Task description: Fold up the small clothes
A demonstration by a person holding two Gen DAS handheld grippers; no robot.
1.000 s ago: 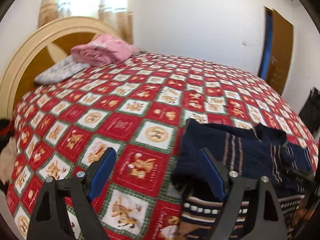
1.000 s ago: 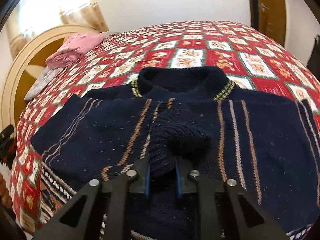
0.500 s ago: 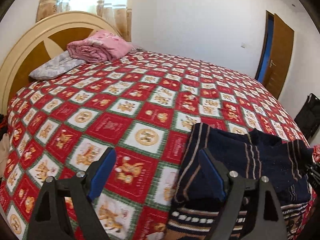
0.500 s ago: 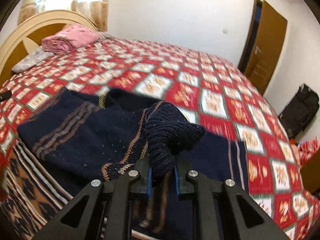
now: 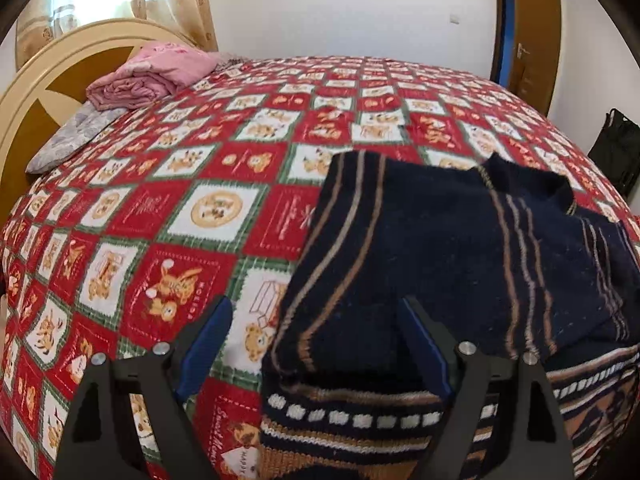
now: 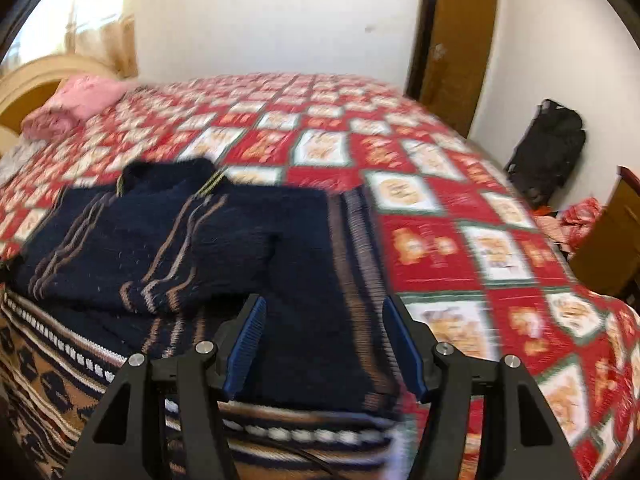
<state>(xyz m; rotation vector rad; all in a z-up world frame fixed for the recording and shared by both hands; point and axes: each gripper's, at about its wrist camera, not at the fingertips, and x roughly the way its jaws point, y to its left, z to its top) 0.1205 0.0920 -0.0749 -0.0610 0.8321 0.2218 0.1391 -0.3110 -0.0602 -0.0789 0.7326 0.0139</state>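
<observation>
A wide bed (image 5: 224,216) under a red-and-white patchwork quilt (image 6: 460,240) fills the room, with a dark knitted sweater (image 5: 440,240) spread flat near its front edge, collar toward the far wall and patterned hem toward the cameras. A folded pink blanket (image 5: 152,76) and a grey pillow (image 5: 76,136) lie well apart from it by the cream headboard (image 5: 36,84); a black bag (image 6: 548,148) stands on the floor beyond the bed's far side, below a brown door (image 6: 460,40).

Both striped sleeves now lie folded inward across the sweater's chest, so the first stage of the fold looks finished. What appears to remain is bringing the lower half up over the upper and squaring the bundle.

The right claw (image 6: 324,344) has just been opening; its blue pads stand apart over the right-hand sleeve with nothing pinched between them, the cloth lying loose on the garment below. The left claw (image 5: 316,352) hangs wide open above the sweater's left side, one finger over the quilt, the other over the knit, gripping nothing. The hem band under both claws seems the likely place to take hold next.
</observation>
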